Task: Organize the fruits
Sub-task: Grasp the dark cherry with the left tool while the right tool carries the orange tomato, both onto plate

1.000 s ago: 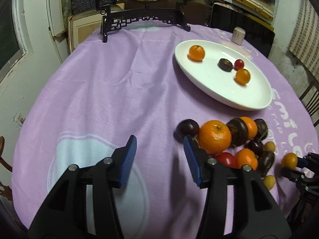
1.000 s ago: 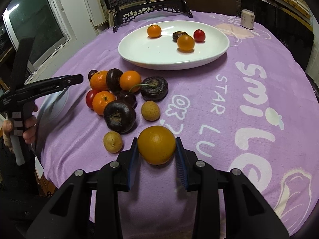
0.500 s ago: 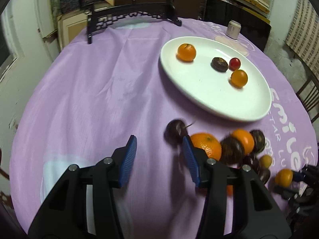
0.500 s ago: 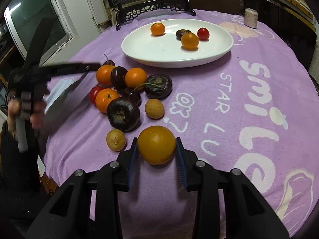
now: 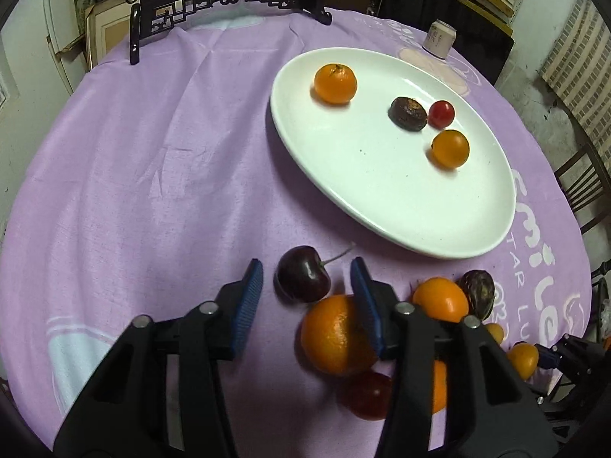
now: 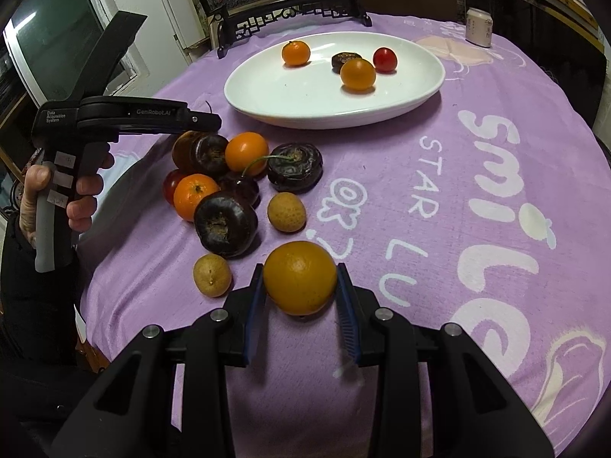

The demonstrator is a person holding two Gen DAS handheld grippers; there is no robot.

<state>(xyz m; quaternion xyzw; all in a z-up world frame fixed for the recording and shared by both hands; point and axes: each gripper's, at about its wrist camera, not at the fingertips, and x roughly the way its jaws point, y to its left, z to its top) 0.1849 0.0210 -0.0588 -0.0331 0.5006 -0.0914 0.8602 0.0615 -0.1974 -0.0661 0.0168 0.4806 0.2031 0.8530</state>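
A white oval plate (image 5: 382,198) (image 6: 267,87) on the purple cloth holds two small oranges, a dark fruit and a red cherry tomato. My left gripper (image 5: 307,286) is open, its jaws standing either side of a dark cherry (image 5: 303,279), just above it. A big orange (image 5: 334,337) lies under its right finger. My right gripper (image 6: 299,286) is shut on a small orange (image 6: 299,276) near the table's front edge. A pile of mixed fruit (image 6: 229,187) lies between the grippers.
A black carved stand (image 5: 229,0) stands at the table's far edge. A small can (image 6: 479,26) sits beyond the plate. Two yellowish fruits (image 6: 286,212) lie near my right gripper. A chair (image 5: 584,187) stands at the right.
My left gripper has moved forward and right, bringing the cherry between its open jaws. My right gripper has kept its hold on the orange, nearly still.
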